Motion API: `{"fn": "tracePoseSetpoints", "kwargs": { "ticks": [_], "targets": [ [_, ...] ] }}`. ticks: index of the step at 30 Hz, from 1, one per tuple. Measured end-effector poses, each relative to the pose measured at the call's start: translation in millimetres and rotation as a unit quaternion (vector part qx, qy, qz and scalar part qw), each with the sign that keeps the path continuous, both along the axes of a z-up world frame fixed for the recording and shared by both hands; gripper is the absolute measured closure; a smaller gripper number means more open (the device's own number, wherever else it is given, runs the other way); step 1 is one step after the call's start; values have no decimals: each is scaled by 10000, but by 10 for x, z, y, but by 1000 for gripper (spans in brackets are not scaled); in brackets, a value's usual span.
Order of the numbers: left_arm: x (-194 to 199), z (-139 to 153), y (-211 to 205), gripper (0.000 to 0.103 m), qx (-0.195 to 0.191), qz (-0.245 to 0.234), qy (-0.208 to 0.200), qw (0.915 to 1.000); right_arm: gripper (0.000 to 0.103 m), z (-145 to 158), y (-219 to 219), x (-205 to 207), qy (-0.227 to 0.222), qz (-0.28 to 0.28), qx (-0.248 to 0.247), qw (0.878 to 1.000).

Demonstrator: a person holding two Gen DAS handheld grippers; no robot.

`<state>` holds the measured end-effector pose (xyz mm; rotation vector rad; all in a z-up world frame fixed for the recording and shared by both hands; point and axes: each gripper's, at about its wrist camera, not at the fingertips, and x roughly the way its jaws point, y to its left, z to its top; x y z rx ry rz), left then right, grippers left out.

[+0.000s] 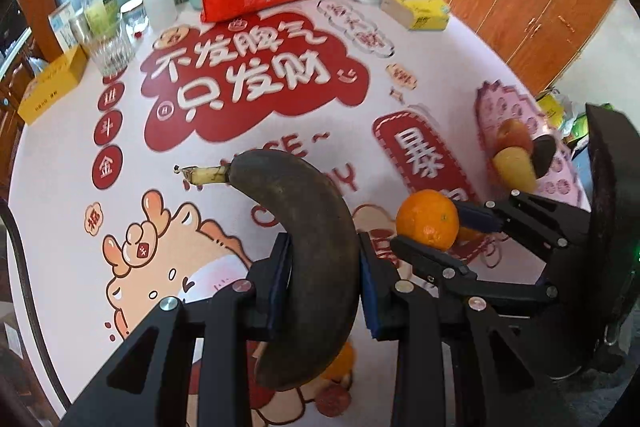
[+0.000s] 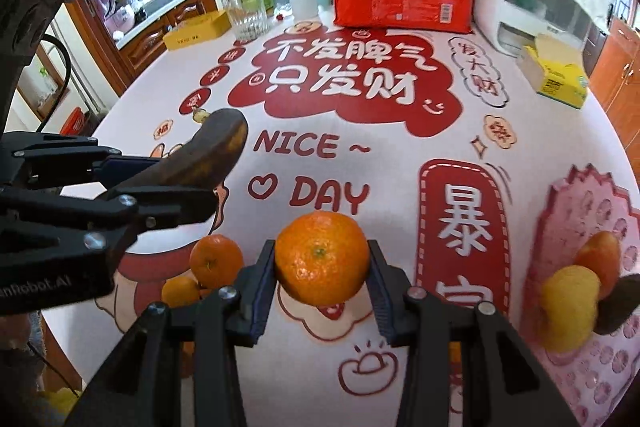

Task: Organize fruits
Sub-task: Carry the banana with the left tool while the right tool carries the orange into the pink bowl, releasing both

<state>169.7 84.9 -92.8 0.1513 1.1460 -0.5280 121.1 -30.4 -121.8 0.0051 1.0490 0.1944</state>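
While both fruits ride aloft, left gripper (image 1: 324, 291) clamps overripe banana (image 1: 304, 251), right gripper (image 2: 322, 291) clamps mandarin (image 2: 322, 259); soft banana may squash, slip.

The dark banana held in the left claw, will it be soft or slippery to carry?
The banana has an almost black peel, so it is probably soft and bruises easily. The left claw grips only its middle, so the curved ends might swing or slide.
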Motion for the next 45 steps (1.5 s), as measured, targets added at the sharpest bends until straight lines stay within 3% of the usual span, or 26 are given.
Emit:
{"fn": "tracePoseSetpoints", "kwargs": {
  "ticks": [12,23,31,45],
  "targets": [
    [-358,727,-488,73,-402,-229,-580,9972,61,480,-501,-389,-413,-265,93,9988],
    [-728,1154,-1511,73,-637,-896,-1052,9884,61,965,-1404,-834,-866,-895,-64,9922],
    [-833,993,-2274,73,-378,-1263,-1156,9845,60,959,-2210,-1075,-737,-1447,-154,9866],
    [-366,151,-2943,73,93,-1061,-538,9929,60,308,-2808,-930,104,-1482,-171,9888]
  ]
}}
